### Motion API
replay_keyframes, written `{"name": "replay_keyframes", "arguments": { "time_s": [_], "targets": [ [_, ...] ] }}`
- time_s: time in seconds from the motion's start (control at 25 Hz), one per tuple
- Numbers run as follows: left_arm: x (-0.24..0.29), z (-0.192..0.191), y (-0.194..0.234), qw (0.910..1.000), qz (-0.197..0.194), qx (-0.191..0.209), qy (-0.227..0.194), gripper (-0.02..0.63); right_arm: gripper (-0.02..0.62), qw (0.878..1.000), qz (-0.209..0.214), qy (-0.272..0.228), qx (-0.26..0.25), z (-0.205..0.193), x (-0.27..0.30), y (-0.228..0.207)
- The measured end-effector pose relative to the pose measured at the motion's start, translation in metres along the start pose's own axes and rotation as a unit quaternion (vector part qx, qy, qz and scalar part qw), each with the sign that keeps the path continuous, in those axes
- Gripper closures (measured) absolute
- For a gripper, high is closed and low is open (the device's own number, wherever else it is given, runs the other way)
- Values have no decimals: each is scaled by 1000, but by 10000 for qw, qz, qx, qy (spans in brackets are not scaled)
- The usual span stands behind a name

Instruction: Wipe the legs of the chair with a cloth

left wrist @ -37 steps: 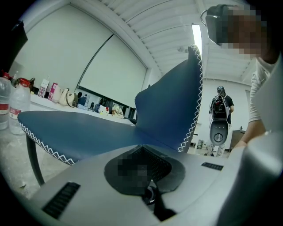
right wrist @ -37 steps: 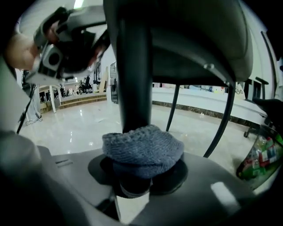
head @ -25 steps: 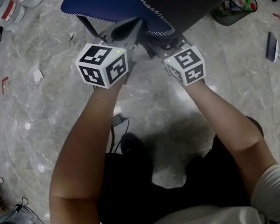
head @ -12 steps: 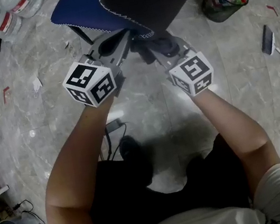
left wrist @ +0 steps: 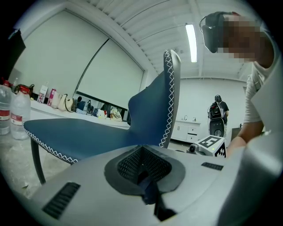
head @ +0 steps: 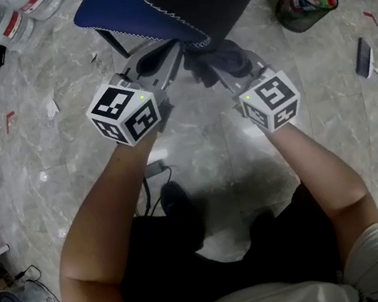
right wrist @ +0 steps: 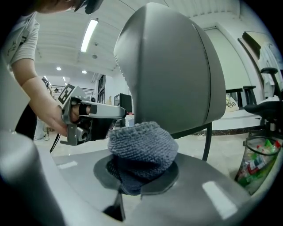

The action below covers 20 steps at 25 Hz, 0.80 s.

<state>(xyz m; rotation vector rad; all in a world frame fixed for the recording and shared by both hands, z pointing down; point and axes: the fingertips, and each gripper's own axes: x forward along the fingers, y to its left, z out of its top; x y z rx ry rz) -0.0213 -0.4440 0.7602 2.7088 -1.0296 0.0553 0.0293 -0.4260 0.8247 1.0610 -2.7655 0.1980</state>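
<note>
Both forearms reach forward from the body, carrying the tongs side by side and nearly level at the near edge of the blue chair (head: 127, 5). The right tongs (right wrist: 132, 187) are clenched on a bunched grey cloth (right wrist: 141, 143), close to the chair's back. The left tongs (left wrist: 148, 190) are closed on nothing.

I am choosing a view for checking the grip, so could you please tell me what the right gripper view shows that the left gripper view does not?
Only the right gripper view: the grey cloth clamped in the right gripper's shut tongs, the chair's grey back, a waste bin. Only the left gripper view: the chair's blue seat, water bottles, a person standing far off. Both: parts of that chair and a ceiling light.
</note>
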Motion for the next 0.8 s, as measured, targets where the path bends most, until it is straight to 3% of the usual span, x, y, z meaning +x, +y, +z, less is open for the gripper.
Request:
{"name": "replay_keyframes", "arguments": {
  "time_s": [0.8],
  "targets": [
    [-1, 5, -9, 9999, 39, 90, -56, 600, 560, 9998, 74, -74, -195, 11, -9, 10]
  ]
}}
